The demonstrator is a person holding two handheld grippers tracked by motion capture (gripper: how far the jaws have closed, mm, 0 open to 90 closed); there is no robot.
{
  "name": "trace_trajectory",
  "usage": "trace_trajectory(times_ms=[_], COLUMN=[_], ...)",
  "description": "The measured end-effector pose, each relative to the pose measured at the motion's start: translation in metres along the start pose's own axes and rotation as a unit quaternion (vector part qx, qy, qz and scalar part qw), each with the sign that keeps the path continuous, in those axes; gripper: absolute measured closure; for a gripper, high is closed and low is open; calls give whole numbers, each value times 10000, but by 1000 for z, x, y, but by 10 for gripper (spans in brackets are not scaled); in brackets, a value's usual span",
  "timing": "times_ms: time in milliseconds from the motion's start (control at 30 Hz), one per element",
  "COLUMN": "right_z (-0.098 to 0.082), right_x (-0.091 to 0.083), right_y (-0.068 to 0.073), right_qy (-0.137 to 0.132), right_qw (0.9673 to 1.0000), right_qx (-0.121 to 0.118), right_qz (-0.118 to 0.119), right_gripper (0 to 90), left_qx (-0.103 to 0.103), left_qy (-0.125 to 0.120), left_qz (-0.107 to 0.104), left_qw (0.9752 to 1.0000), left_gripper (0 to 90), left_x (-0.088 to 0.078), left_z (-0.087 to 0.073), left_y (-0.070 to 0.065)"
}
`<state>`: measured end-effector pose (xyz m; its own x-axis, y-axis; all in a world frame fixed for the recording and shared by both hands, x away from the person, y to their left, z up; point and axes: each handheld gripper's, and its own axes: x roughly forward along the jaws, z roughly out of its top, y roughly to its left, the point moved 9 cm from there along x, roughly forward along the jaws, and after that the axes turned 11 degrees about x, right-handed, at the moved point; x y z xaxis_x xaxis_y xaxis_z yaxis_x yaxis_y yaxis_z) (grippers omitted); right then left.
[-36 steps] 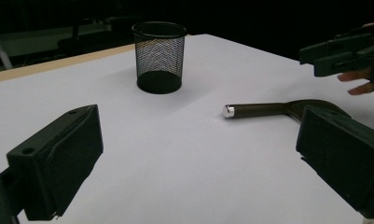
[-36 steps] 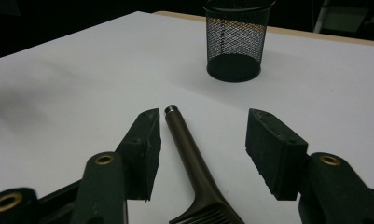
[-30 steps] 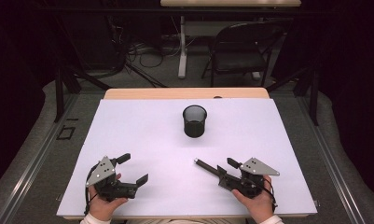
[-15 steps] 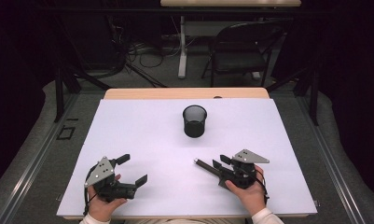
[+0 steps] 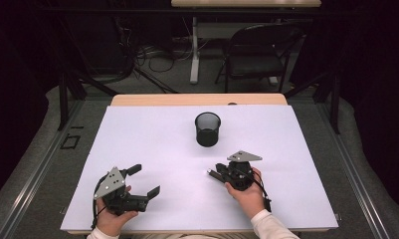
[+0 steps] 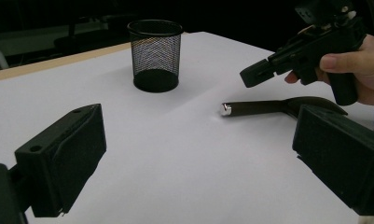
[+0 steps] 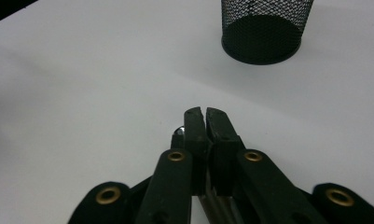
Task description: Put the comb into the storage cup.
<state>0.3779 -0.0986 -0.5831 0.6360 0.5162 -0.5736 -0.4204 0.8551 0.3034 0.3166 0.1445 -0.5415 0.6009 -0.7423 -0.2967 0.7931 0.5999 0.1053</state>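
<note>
A black mesh cup [image 5: 208,128] stands upright in the middle of the white table [image 5: 137,129]. A dark pen with a silver tip [image 6: 254,108] lies flat in front of the cup. My right gripper [image 5: 219,173] hovers just above the pen; its jaws have just been closing and now meet with nothing between them. In the right gripper view the shut right gripper [image 7: 205,112] covers most of the pen, whose tip [image 7: 177,132] peeks out beside it. My left gripper [image 5: 145,179] rests at the front left, open and empty, aimed toward the pen.
The mesh cup [image 7: 261,28] stands a short way beyond my right gripper. A wooden strip [image 5: 197,99] edges the table's far side, with a black chair [image 5: 259,50] and cables on the floor behind it.
My right gripper has slid left and toward the cup, over the pen, and its jaws have come together. The left gripper and the pen have stayed put.
</note>
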Motion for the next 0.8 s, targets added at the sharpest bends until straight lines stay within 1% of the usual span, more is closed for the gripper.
trace_trajectory(times_ms=[67,100,167,200,233,333,367,400,433,467,600,733,767,800], right_z=[0,0,-1,-1,-1,-2,-4,-4,-6,-6,-8,-9,-10,-10], right_x=[7,7,14,14,17,23,26,26,28,28,29,31,31,31], right_y=[-1,-1,-6,-6,-7,-11,-11,-11,-11,-11,-8,-7,-6,-5], right_qy=[94,94,182,182,198,287,342,342,407,407,473,517,542,568], right_qw=[9999,9999,9997,9997,9995,9991,9989,9989,9987,9987,9985,9984,9982,9981], right_qx=[68,68,110,110,169,196,234,234,196,196,137,121,117,99], right_qz=[-34,-34,-145,-145,-156,-238,-224,-224,-242,-242,-240,-214,-206,-200], right_gripper=[900,900,900,900,900,900,900,900,900,900,900,900,900,900], left_qx=[5,2,-18,-6,0,-3,0,12,12,14,13,9,6,6], left_qy=[1,3,-7,-2,21,5,1,7,9,-4,4,32,16,18], left_qz=[-43,-42,-57,-53,-34,-28,-26,13,8,-47,-21,48,-11,-12], left_qw=[10000,10000,10000,10000,10000,10000,10000,10000,10000,10000,10000,10000,10000,10000], left_gripper=[33,33,36,36,36,36,36,36,36,36,36,39,39,39], left_x=[1,1,1,1,0,-1,-1,-1,-1,-1,-2,-3,-3,-3], left_z=[0,-1,-1,-1,-2,-1,-1,-1,-1,-1,-2,-3,-2,-2], left_y=[0,0,1,1,1,1,1,1,1,0,0,1,1,1])
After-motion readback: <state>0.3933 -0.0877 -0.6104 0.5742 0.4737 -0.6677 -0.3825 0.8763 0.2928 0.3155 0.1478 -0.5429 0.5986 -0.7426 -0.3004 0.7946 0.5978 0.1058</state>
